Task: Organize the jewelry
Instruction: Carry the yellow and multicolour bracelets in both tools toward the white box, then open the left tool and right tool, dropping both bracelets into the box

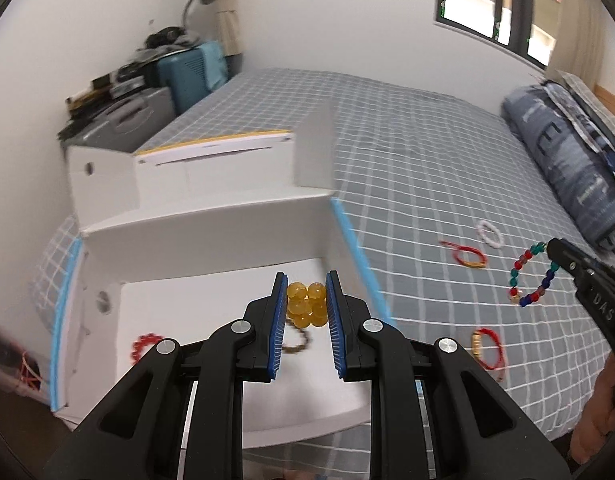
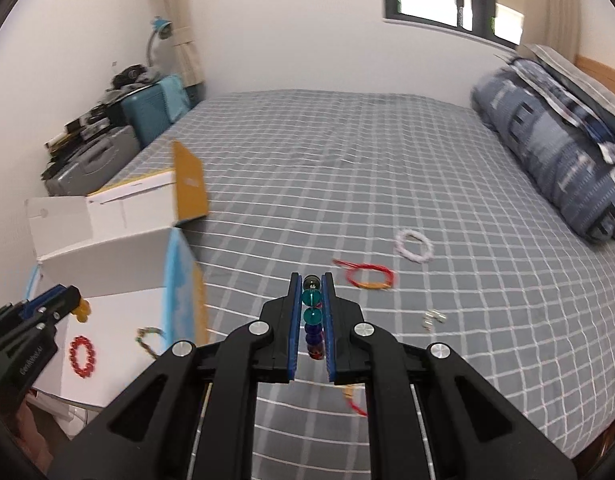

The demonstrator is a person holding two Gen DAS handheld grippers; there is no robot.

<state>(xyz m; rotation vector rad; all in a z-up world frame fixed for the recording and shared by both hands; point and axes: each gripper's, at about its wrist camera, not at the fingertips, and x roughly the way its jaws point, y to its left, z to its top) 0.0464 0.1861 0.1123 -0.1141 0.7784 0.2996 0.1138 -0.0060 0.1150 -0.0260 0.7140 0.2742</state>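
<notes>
- My left gripper (image 1: 306,300) has its jaws clamped on a bunched yellow bead bracelet (image 1: 306,305), low centre of the left wrist view, hanging over the open white box (image 1: 211,240).
- My right gripper (image 2: 310,312) has its jaws pinched together on a multicoloured bead bracelet (image 2: 312,320), centre of its view, above the checked bed (image 2: 347,160).
- Already in the box: a red bead bracelet (image 2: 82,356) and a darker beaded strand (image 1: 297,340).
- I judge this the carry-to-box step: left needs only to open over the box floor; right must swing left past the blue-edged flap (image 2: 179,292) first.
- Left on the bed: white bracelet (image 2: 413,250), red cord bracelet (image 2: 369,278), another red cord one (image 1: 487,348), and small silvery pieces (image 2: 432,319).
</notes>
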